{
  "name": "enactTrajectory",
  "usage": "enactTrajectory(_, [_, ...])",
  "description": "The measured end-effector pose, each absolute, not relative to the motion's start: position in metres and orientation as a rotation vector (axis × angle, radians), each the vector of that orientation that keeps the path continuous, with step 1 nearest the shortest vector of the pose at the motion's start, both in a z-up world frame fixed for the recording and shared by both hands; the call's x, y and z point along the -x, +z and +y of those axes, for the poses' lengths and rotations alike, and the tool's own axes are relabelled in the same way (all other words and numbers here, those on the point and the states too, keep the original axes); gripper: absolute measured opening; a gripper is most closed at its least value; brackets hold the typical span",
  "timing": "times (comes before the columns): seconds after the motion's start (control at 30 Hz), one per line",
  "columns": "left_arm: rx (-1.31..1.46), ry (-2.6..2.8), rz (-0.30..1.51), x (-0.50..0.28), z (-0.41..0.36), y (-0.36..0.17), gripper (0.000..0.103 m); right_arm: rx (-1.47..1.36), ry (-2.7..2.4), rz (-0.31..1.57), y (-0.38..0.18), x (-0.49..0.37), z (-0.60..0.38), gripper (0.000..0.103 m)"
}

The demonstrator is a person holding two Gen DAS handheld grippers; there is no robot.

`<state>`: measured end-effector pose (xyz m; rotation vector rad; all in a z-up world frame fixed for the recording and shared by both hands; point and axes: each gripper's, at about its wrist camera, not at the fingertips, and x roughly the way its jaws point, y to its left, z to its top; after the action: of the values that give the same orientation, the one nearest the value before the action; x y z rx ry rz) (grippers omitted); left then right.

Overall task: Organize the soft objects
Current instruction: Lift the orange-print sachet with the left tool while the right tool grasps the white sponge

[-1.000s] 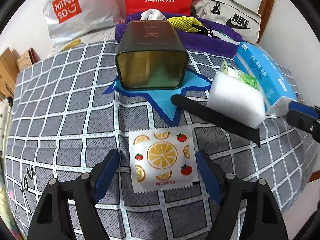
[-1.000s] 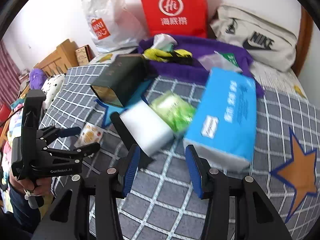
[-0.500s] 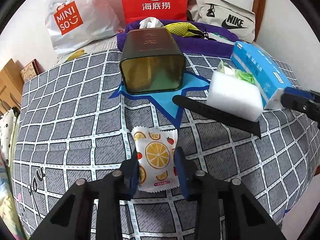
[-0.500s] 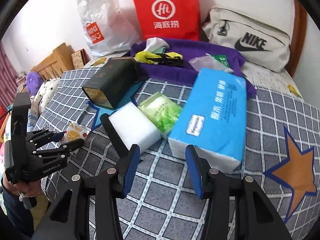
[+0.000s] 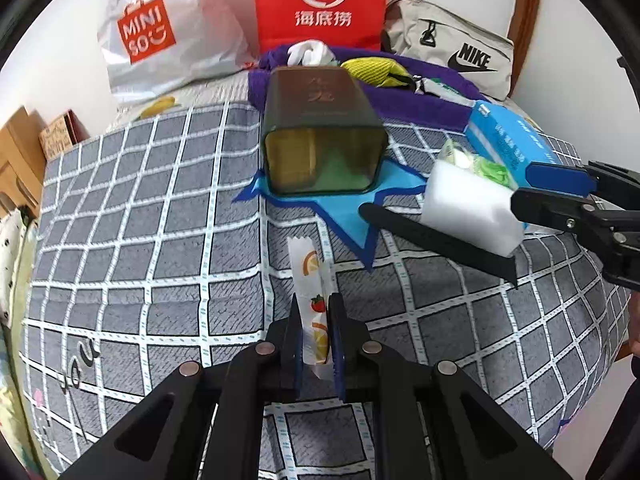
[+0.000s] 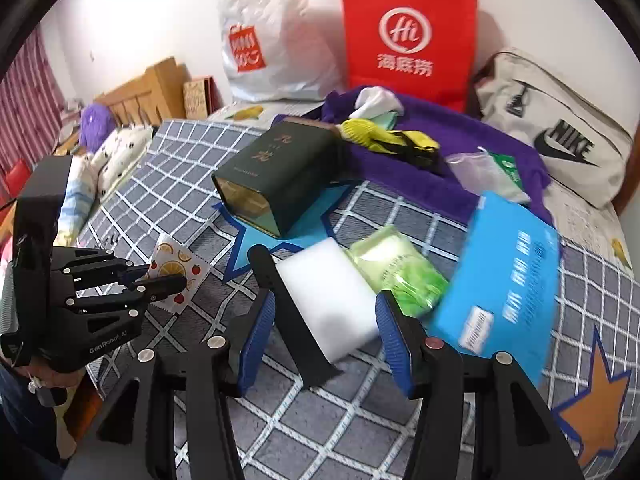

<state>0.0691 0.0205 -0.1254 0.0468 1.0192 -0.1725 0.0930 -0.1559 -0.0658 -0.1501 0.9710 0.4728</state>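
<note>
Left tool [image 5: 314, 336]: jaws just drawn in, pinched on fruit-print packet [image 5: 310, 276], folded upright between pads, just above checked bedspread [image 5: 160, 208].

Right tool [image 6: 324, 332]: jaws just widened a little, half open, nothing gripped; white sponge block [image 6: 328, 300] straight ahead between tips, long axis running away toward green packet [image 6: 400, 276]. Black strap [image 6: 288, 308] alongside sponge.

Open tin [image 5: 320, 136] lying on side, mouth facing left tool, beyond packet.

Legible: "MINISO" bag [image 5: 148, 32]; red "Hi" bag [image 5: 322, 0]; "NIKE" pouch [image 5: 472, 58].
</note>
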Motion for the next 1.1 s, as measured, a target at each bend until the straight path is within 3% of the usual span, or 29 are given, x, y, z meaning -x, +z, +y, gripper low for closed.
enactTrajectory(0.23, [0.127,-0.258,1.040,-0.073,0.048,-0.134,0.019,0.251,0.470,1.030,-0.083,-0.113,-0.136,0.053])
enactTrajectory(0.3, [0.132,-0.284,1.034,-0.073,0.047,-0.135,0.025,0.261,0.473,1.044,-0.087,-0.118,-0.134,0.054])
enactTrajectory(0.37, [0.138,-0.317,1.028,-0.072,0.044,-0.134,0.040,0.275,0.467,1.064,-0.094,-0.122,-0.131,0.056])
enactTrajectory(0.47, [0.125,-0.309,1.016,-0.075,0.037,-0.135,0.043,0.317,0.449,1.068,-0.101,-0.124,-0.127,0.063])
enactTrajectory(0.53, [0.102,-0.298,1.004,-0.077,0.032,-0.135,0.043,0.320,0.455,1.070,-0.103,-0.125,-0.126,0.065])
enactTrajectory(0.63, [0.070,-0.273,0.998,-0.079,0.030,-0.135,0.031,0.356,0.450,1.061,-0.107,-0.125,-0.126,0.065])
enactTrajectory(0.7, [0.059,-0.271,0.998,-0.078,0.032,-0.135,0.029,0.378,0.447,1.054,-0.109,-0.125,-0.126,0.065])
enactTrajectory(0.83, [0.062,-0.265,0.999,-0.079,0.033,-0.135,0.026,0.380,0.428,1.040,-0.111,-0.129,-0.129,0.055])
enactTrajectory(0.9, [0.057,-0.255,1.001,-0.079,0.034,-0.135,0.019,0.370,0.429,1.025,-0.107,-0.129,-0.132,0.053])
enactTrajectory(0.97, [0.074,-0.270,1.006,-0.077,0.038,-0.134,0.010,0.353,0.435,1.004,-0.100,-0.126,-0.135,0.052])
enactTrajectory(1.1, [0.122,-0.308,1.007,-0.077,0.041,-0.132,0.007,0.310,0.439,0.976,-0.084,-0.120,-0.142,0.052])
